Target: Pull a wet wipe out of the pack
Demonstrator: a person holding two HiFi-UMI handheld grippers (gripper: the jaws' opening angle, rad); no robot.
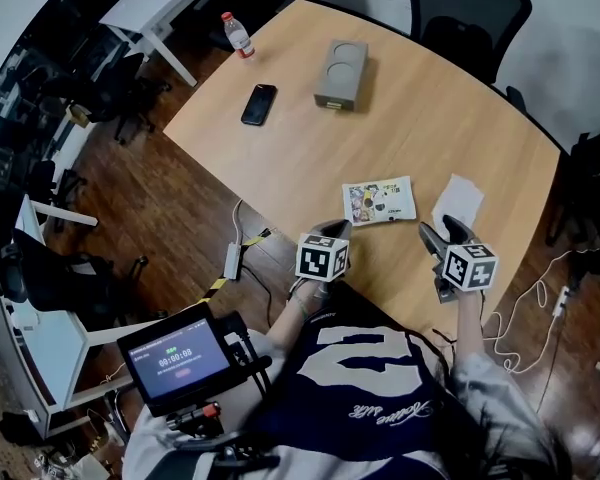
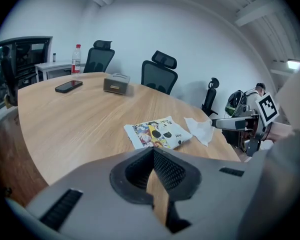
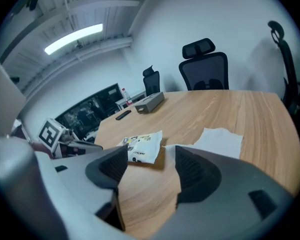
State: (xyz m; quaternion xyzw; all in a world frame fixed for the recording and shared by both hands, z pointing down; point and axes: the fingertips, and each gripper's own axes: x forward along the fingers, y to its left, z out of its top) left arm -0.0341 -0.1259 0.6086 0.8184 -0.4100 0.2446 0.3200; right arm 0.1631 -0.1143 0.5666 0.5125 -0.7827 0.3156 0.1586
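A printed wet-wipe pack (image 1: 379, 201) lay flat on the table; a white wipe (image 1: 458, 204) lay crumpled just beside it.

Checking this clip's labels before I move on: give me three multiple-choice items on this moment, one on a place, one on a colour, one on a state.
1. Relative to the pack, the loose wipe lies:
A on top of it
B beside it on the table
C inside it

2. The bottle's cap is:
A red
B blue
C green

3. The right gripper's jaws are:
A shut and empty
B shut on the wipe
C apart with nothing between

Answers:
1 B, the head view shows bare wood between the two.
2 A, the head view shows a red cap.
3 C, the right gripper view shows only tabletop between the separated jaws.
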